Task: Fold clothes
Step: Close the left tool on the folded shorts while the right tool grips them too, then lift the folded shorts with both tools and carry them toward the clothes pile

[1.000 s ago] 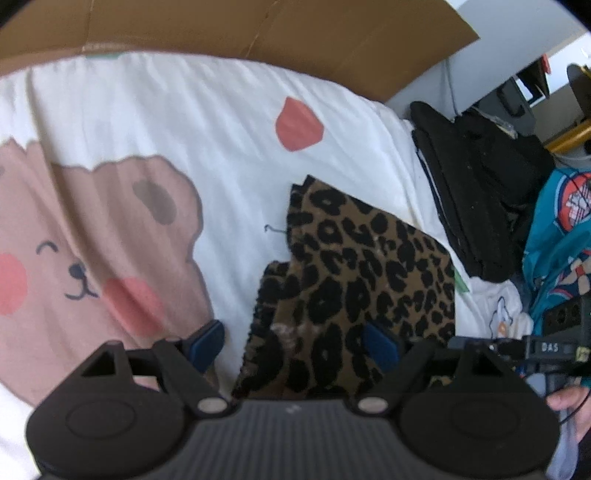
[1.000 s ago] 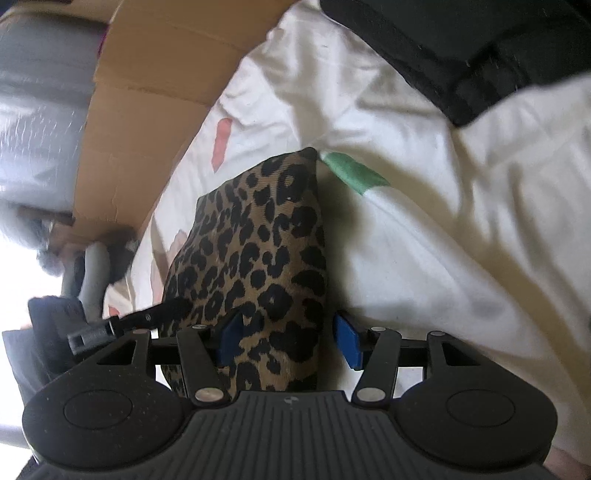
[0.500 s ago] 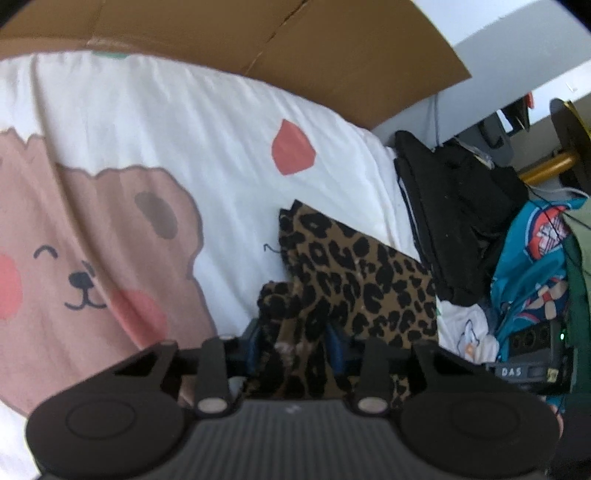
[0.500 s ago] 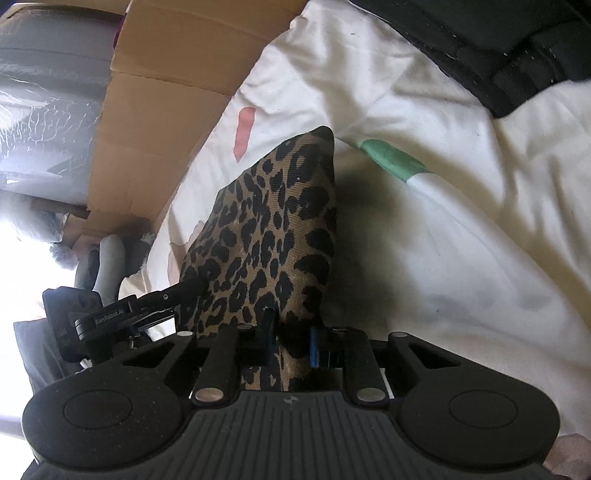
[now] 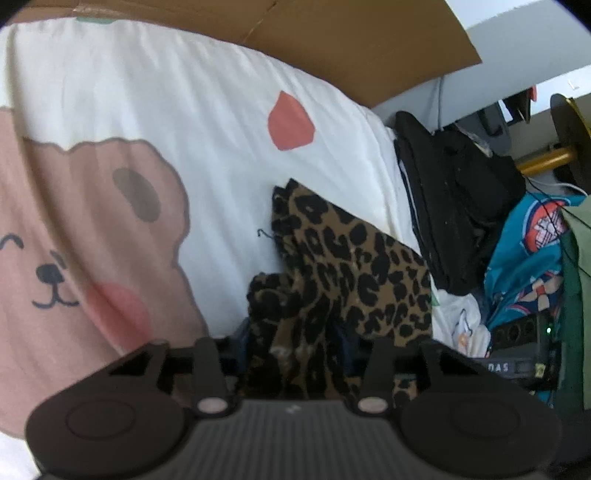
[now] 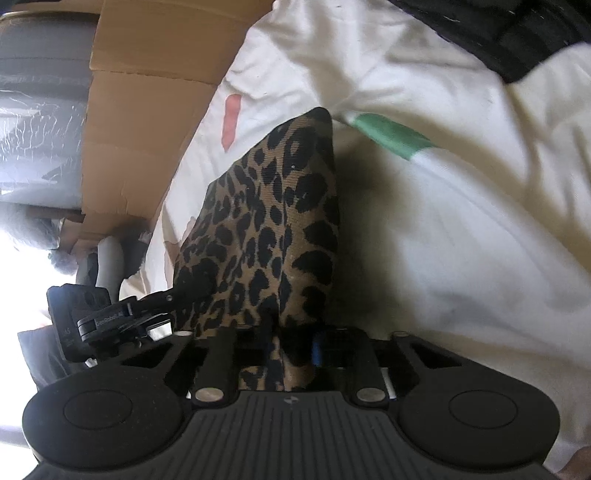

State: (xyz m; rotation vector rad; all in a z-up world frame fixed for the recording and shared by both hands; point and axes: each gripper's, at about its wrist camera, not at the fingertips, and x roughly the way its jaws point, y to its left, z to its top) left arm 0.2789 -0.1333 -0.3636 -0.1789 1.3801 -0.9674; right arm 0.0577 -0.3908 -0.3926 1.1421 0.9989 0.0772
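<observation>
Bedsheet (image 5: 229, 122), white with a pink bear print, takes up most of the left wrist view from 9 to 1 o'clock, and we note wide bare cloth across it. Brown cardboard (image 5: 332, 33) borders its far edge at 12 o'clock. At 3 o'clock, along the sheet's right edge, we record a pile of black clothing (image 5: 454, 206) and, beyond it, a teal printed fabric (image 5: 524, 266); room on that side is tight.

We find the leopard-print garment (image 5: 354, 266) on the sheet at centre, its long axis running from 6 o'clock up towards 12, its far corner pointing at the cardboard. The right wrist view shows it (image 6: 280, 229) drawn up into a peak, with the white sheet (image 6: 461, 221) bare from 1 to 4 o'clock.

We note the left gripper (image 5: 295, 350) closed narrow on the near bunched edge of the garment. The right gripper (image 6: 291, 347) likewise pinches a fold of it, with cloth filling the narrow gap.
</observation>
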